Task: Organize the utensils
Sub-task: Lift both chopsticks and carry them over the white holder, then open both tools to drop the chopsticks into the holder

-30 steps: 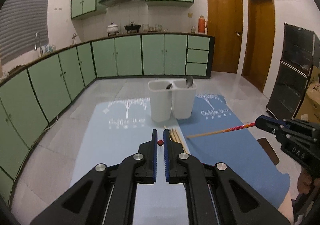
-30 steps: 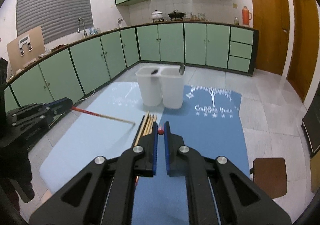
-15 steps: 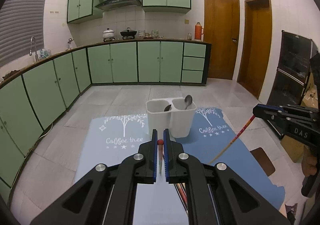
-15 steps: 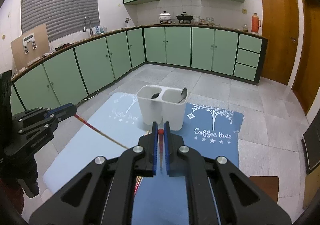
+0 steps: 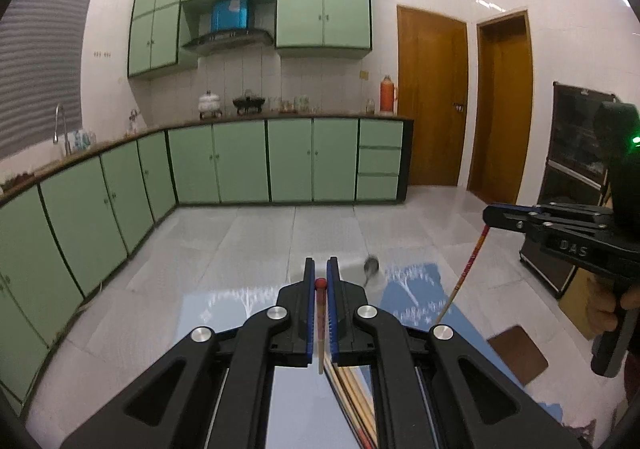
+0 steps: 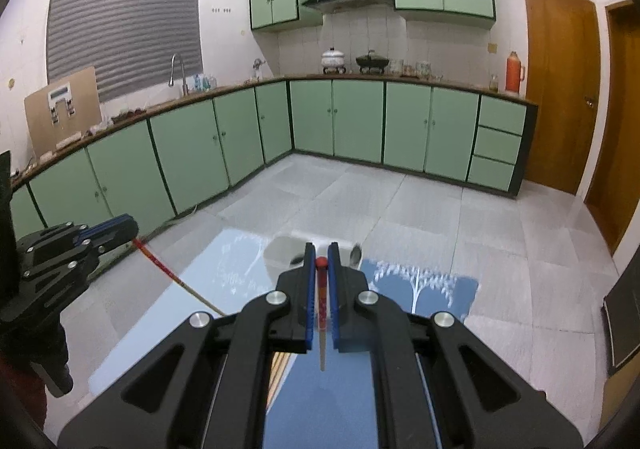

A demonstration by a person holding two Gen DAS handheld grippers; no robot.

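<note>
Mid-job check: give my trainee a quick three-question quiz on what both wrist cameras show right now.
1. True or false: each claw is shut on its own red-tipped chopstick.
2. What pokes up out of the white holder on the blue mat? A) a spoon B) a whisk C) a knife
3. Fill in: the loose chopsticks lie on the ____, below the left claw.

Key
1. True: the left claw pinches one chopstick, and the right claw pinches another chopstick.
2. A, a spoon.
3. mat
</note>
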